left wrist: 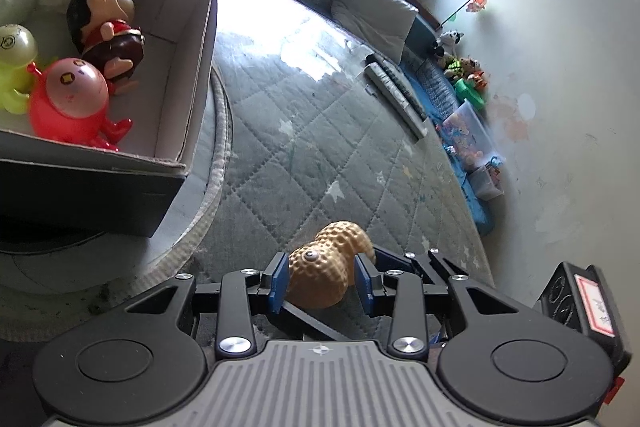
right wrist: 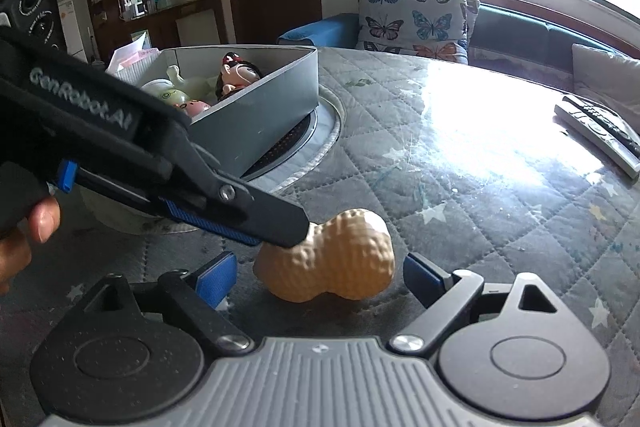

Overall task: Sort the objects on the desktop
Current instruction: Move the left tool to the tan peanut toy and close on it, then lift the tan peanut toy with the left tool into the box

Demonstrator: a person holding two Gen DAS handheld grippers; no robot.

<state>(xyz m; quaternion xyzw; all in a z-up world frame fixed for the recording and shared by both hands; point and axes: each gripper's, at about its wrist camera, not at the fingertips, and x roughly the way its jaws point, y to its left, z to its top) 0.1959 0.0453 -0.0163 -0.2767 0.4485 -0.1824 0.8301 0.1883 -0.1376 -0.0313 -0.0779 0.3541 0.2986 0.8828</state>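
A tan peanut-shaped toy lies on the quilted table cover. My left gripper is shut on its near lobe, with the blue pads against both sides. In the right wrist view one of the left fingers slants down from the left onto the toy's left end. My right gripper stands open around the same toy, its blue pads clear of it on either side. A grey open box behind holds a red round figure, a black-haired doll and a yellow-green figure.
The box stands on a round raised disc set in the table. Two remote controls lie at the far right of the table. A butterfly cushion and a sofa sit behind. A hand holds the left gripper.
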